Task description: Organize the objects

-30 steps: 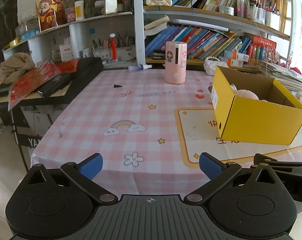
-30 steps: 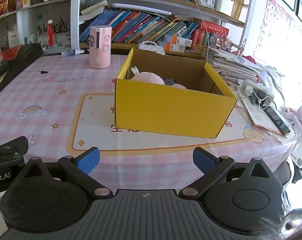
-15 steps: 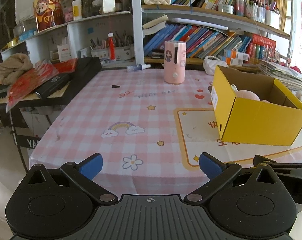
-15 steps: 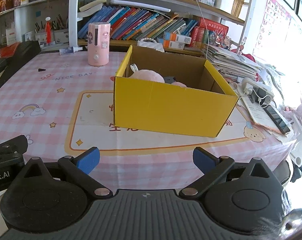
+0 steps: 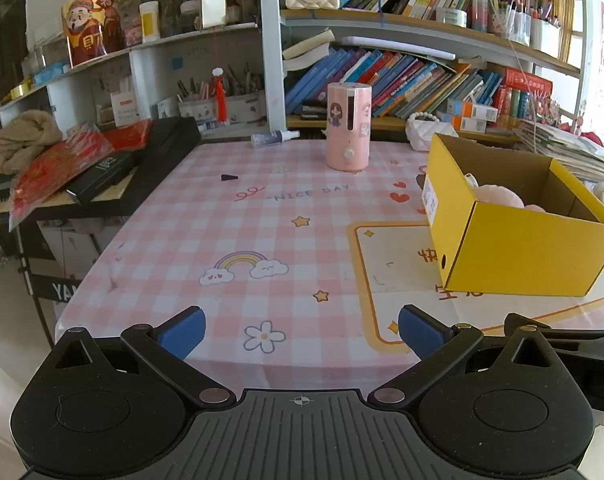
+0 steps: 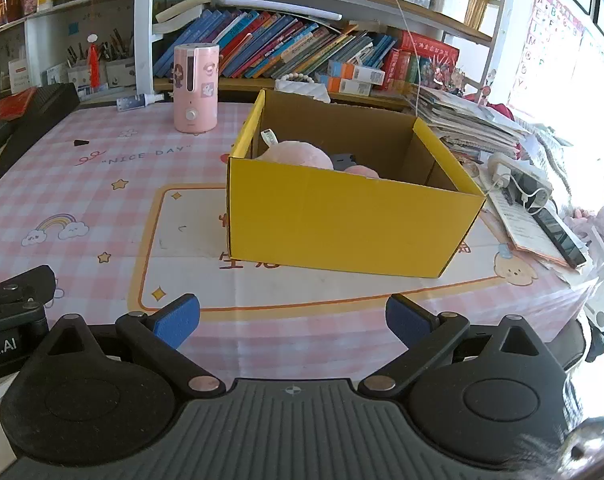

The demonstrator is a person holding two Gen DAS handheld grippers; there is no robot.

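Right now my left tool (image 5: 302,330) and right tool (image 6: 292,318) gape wide, empty, near the tabletop (image 5: 230,232) edge; the yellow cardboard box (image 6: 341,220) sits open-topped there, pink plush (image 6: 298,154) inside.

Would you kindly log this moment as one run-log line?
left tongs: open, empty | right tongs: open, empty | yellow box: on table, pink plush inside | pink humidifier: upright behind box
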